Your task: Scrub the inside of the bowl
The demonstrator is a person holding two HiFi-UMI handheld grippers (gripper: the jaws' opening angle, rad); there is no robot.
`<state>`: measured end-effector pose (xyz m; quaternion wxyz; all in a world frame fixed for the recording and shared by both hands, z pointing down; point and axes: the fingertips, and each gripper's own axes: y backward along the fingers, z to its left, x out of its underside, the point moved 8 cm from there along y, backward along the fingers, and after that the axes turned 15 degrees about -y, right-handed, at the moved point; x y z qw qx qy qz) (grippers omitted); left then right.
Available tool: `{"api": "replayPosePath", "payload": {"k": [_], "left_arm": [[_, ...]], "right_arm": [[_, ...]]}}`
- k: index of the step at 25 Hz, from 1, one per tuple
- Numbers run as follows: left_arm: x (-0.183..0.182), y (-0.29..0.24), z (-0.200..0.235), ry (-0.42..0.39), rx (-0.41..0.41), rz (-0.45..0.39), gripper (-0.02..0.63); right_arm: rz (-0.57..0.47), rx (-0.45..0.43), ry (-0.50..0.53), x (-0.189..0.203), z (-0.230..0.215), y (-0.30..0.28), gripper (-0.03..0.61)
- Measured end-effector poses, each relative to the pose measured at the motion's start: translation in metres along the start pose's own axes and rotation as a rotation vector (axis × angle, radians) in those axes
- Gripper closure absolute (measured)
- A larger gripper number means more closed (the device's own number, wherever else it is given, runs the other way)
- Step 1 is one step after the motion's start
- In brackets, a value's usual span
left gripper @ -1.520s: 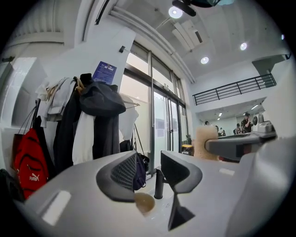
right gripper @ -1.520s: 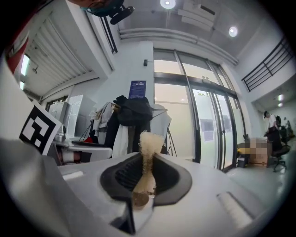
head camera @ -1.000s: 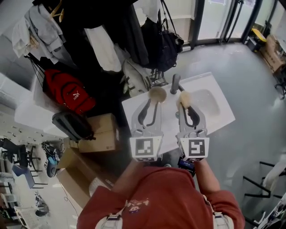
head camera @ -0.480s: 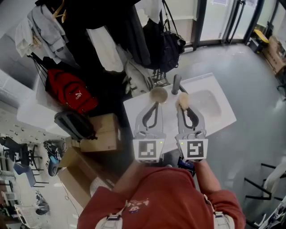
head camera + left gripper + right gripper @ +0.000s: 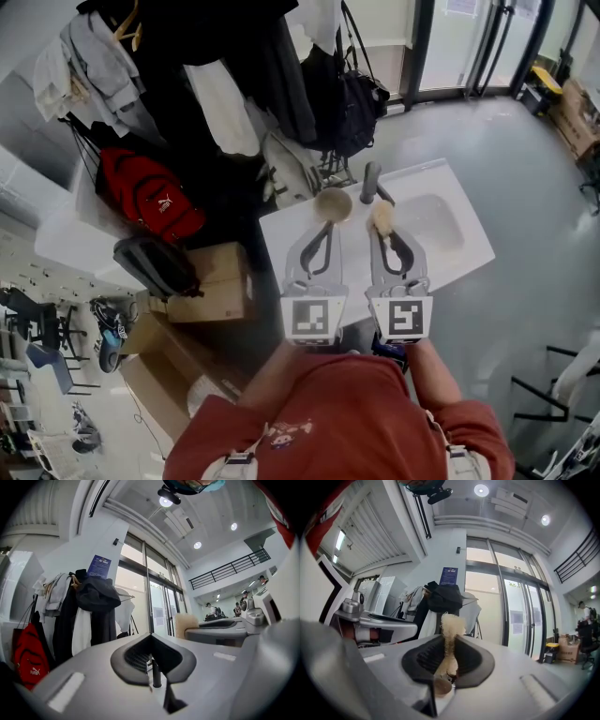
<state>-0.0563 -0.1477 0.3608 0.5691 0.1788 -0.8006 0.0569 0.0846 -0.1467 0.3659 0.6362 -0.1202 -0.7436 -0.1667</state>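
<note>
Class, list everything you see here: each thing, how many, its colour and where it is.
bowl: one, tan, at the tip of the left gripper
brush: one, beige, in the jaws of the right gripper
counter: one, white, with a basin, under both grippers
tap: one, grey, beside the bowl
backpack: one, red, far left
boxes: several, brown, left of the counter
coats: several, dark and white, hanging behind
left gripper: grey, shut
right gripper: grey, shut on the brush

A red backpack (image 5: 150,192), hanging coats (image 5: 234,84) and a black bag (image 5: 352,98) crowd beyond the white counter's (image 5: 450,225) far edge, where a faucet (image 5: 371,183) stands; cardboard boxes (image 5: 211,281) sit beside its left edge.
</note>
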Motion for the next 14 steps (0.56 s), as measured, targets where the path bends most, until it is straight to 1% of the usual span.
{"api": "replayPosePath", "payload": {"k": [5,7,14], "left_arm": [[0.0013,0.0000,0.0013,-0.001,0.009,-0.002,0.607],[0.0021,-0.0003,0.0018,0.001,0.008,-0.007,0.606],[0.0035,-0.0040,0.0034,0.031,0.008,-0.018,0.607]], "right_arm": [[-0.006,0.004,0.003,-0.0019,0.0023,-0.0022,0.525],[-0.024,0.006,0.020,-0.0015,0.0018,-0.0032,0.525],[-0.040,0.013,0.017,-0.0005,0.0028,-0.0052,0.525]]}}
